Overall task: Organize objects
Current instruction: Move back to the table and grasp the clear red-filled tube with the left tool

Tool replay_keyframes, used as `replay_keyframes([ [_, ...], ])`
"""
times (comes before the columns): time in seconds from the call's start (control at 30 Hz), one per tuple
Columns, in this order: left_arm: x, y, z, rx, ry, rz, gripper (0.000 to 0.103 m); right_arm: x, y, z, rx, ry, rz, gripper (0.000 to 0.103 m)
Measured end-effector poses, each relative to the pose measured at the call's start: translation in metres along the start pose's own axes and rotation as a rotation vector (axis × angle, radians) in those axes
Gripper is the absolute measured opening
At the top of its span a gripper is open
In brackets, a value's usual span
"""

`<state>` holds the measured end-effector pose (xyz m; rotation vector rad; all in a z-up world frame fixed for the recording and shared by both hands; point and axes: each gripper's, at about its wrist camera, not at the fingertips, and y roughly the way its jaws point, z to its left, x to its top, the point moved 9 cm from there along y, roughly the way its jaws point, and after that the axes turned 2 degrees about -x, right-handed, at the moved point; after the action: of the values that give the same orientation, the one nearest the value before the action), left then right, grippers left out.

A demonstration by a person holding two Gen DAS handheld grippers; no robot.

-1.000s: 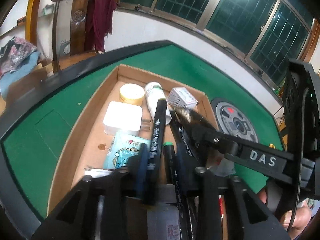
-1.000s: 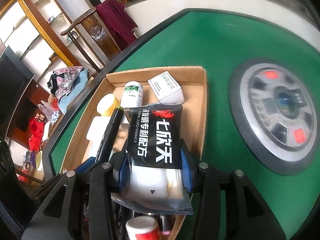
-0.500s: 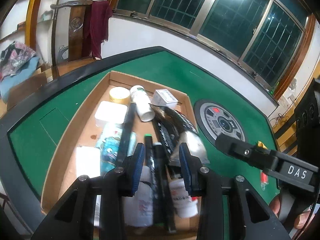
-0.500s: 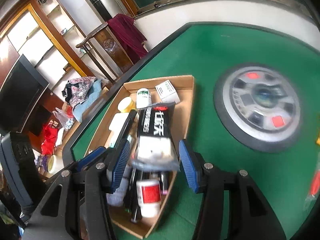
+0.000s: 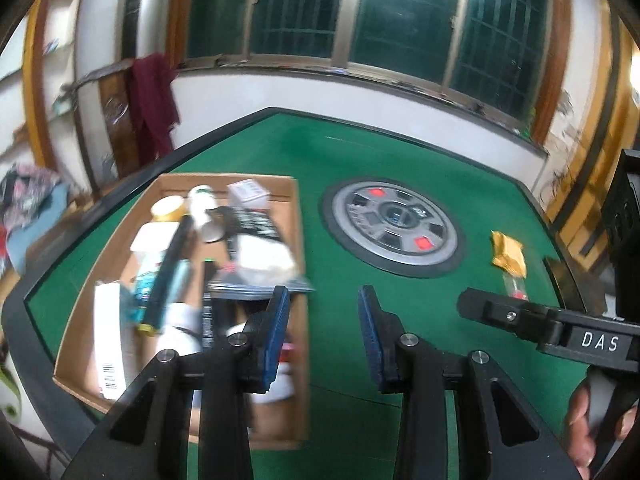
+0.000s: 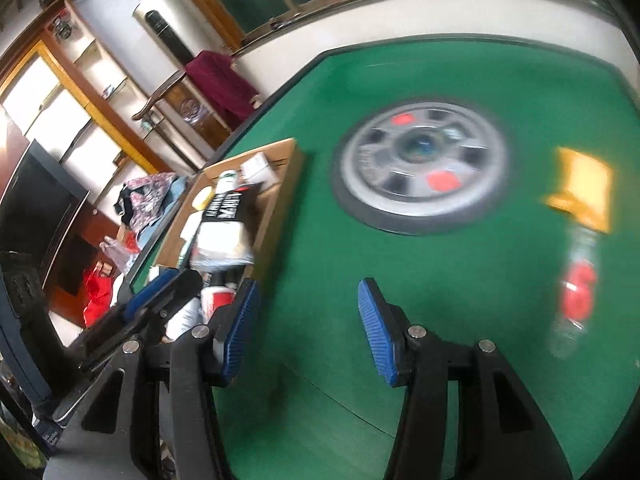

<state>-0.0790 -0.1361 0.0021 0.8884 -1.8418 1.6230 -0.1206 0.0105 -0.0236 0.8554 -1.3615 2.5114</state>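
A cardboard tray (image 5: 299, 216) on the green table holds several items: a black-and-white packet (image 5: 260, 248), a black pen (image 5: 168, 272), a white bottle (image 5: 204, 212) and a small box (image 5: 248, 194). The tray also shows in the right wrist view (image 6: 276, 208) with the packet (image 6: 224, 232) on top. A yellow packet (image 5: 508, 256) and a small clear sachet with red (image 5: 514, 286) lie on the felt at right; both show blurred in the right wrist view (image 6: 584, 192) (image 6: 576, 296). My left gripper (image 5: 322, 332) is open and empty beside the tray. My right gripper (image 6: 306, 328) is open and empty over the felt.
A round grey and black hub (image 5: 394, 226) with red buttons sits in the table's centre. The table has a raised black rim (image 5: 16, 320). A chair with a dark red cloth (image 5: 152, 100) stands beyond the far left edge. The other hand-held tool (image 5: 560, 328) is at right.
The left gripper let go of the pen and the right gripper let go of the black-and-white packet; both opened, pulled back from the tray and swung right over the felt.
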Motion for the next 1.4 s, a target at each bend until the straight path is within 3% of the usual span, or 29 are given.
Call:
replay_keyframes([
  [0.2, -0.004, 0.0, -0.049, -0.007, 0.096, 0.009, 0.031, -0.008, -0.037, -0.067, -0.075, 0.078, -0.031, 0.05],
  [0.57, -0.011, 0.016, -0.127, -0.013, 0.238, 0.042, 0.032, 0.01, -0.08, -0.16, -0.112, 0.323, -0.158, 0.05],
  [0.73, -0.014, 0.035, -0.165, -0.052, 0.282, 0.088, 0.033, 0.015, -0.1, -0.185, -0.114, 0.419, -0.218, 0.05],
  [0.8, -0.017, 0.045, -0.181, -0.098, 0.284, 0.141, 0.04, 0.017, -0.11, -0.199, -0.125, 0.453, -0.243, 0.051],
  [0.97, -0.026, 0.073, -0.223, -0.158, 0.328, 0.236, 0.042, 0.012, -0.121, -0.226, -0.12, 0.568, -0.271, 0.053],
  [1.1, -0.038, 0.099, -0.246, -0.14, 0.378, 0.293, 0.042, 0.009, -0.122, -0.228, -0.099, 0.597, -0.263, 0.053],
  [1.13, -0.04, 0.106, -0.249, -0.122, 0.391, 0.299, 0.045, 0.01, -0.122, -0.227, -0.098, 0.594, -0.263, 0.053],
  [1.17, -0.039, 0.109, -0.253, -0.133, 0.384, 0.287, 0.054, 0.01, -0.122, -0.226, -0.097, 0.587, -0.262, 0.053],
  [1.23, -0.043, 0.116, -0.257, -0.134, 0.389, 0.311, 0.054, 0.011, -0.121, -0.226, -0.095, 0.582, -0.259, 0.053],
  [1.27, -0.045, 0.119, -0.258, -0.141, 0.39, 0.319, 0.051, 0.012, -0.121, -0.225, -0.096, 0.578, -0.258, 0.053],
  [1.33, -0.044, 0.12, -0.255, -0.171, 0.356, 0.297, 0.03, 0.012, -0.119, -0.226, -0.109, 0.571, -0.255, 0.053],
  [1.37, -0.042, 0.119, -0.251, -0.151, 0.358, 0.285, 0.012, 0.011, -0.118, -0.226, -0.114, 0.567, -0.25, 0.053],
  [1.4, -0.041, 0.118, -0.244, -0.14, 0.353, 0.289, 0.011, 0.011, -0.117, -0.225, -0.113, 0.564, -0.246, 0.053],
])
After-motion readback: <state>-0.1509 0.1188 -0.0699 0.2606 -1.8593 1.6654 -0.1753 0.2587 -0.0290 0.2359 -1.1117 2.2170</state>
